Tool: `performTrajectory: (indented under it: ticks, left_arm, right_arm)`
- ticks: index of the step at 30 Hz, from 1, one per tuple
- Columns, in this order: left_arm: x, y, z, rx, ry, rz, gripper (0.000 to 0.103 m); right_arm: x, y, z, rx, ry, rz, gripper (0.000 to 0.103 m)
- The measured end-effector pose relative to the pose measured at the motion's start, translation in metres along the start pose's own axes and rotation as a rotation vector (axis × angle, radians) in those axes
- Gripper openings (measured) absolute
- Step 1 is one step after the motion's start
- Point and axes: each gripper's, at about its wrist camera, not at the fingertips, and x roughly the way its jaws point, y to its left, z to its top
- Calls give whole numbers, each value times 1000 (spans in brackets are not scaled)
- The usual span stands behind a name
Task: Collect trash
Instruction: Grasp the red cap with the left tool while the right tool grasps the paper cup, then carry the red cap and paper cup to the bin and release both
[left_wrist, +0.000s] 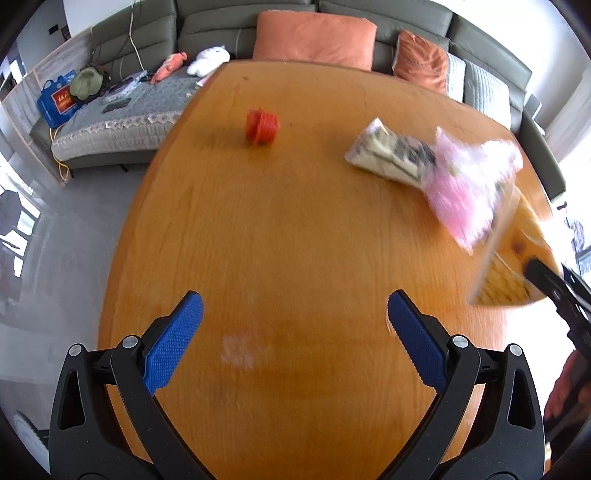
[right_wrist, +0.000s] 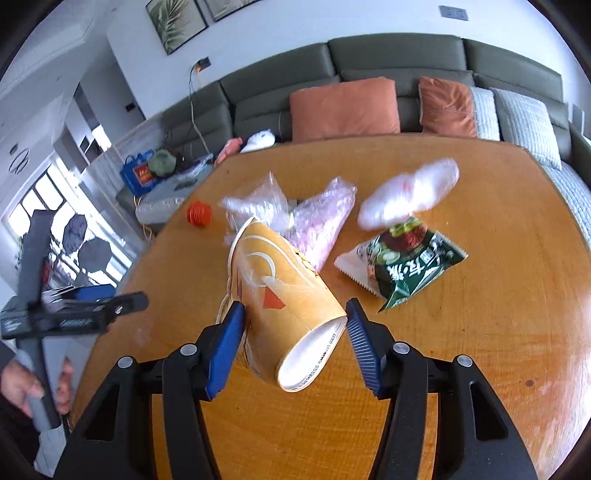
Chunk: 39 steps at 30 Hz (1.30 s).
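My right gripper (right_wrist: 295, 343) is shut on an orange paper cup (right_wrist: 280, 291), tilted with its white base toward the camera, above the wooden table (right_wrist: 480, 332). Crumpled pink and clear plastic (right_wrist: 317, 221) lies at the cup's mouth. A green snack wrapper (right_wrist: 410, 262) and a white plastic piece (right_wrist: 406, 195) lie to the right. A red ribbed cap (right_wrist: 199, 213) sits far left. My left gripper (left_wrist: 295, 332) is open and empty over bare table. In the left wrist view I see the red cap (left_wrist: 262, 125), a wrapper (left_wrist: 391, 155), the pink plastic (left_wrist: 465, 188) and the cup (left_wrist: 517, 258).
A grey sofa (right_wrist: 369, 62) with orange cushions (right_wrist: 343, 107) runs behind the table. A blue bag (left_wrist: 55, 101) and soft toys (left_wrist: 208, 59) lie on the sofa's chaise at left. Grey floor (left_wrist: 66, 240) lies past the table's left edge.
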Motion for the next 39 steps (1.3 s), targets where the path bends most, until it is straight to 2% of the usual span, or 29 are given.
performTrajectory:
  ticks: [6,10,14,19,21,24,25,26,32,39]
  left_arm:
    - [19,16,48,0,-44,29,97]
    - [33,21,82,21,-68,39,97]
    - [51,20,107,56,-70,50,97]
    - [80,17,125,91,-69,66,97]
    - [95,16,130,112,-52,81,91]
    - [110,18,133,123,-19,101,63]
    - [113,20,133,120,-12,101,43]
    - [116,22,132,110,-6,100,38]
    - [101,30,122,75,-27,58,38]
    - [52,42,87,53,-68,18,38]
  right_arm:
    - [-20,7,38,56,-126,-35,58]
    - [-16,8,72,103,-191,-44,58]
    - [3,8,97,118,-203,-45,58]
    - [25,9,107,108,-176,-52,58]
    - [29,9,107,112,-167,-51,58]
    - [33,10,105,111,-155,-54,58]
    - [33,10,105,109,-152,-55,58]
    - [33,10,104,107,-150,-58,58]
    - [31,17,103,102,-148,-57,58]
    - [26,46,94,74,-138,-30,58]
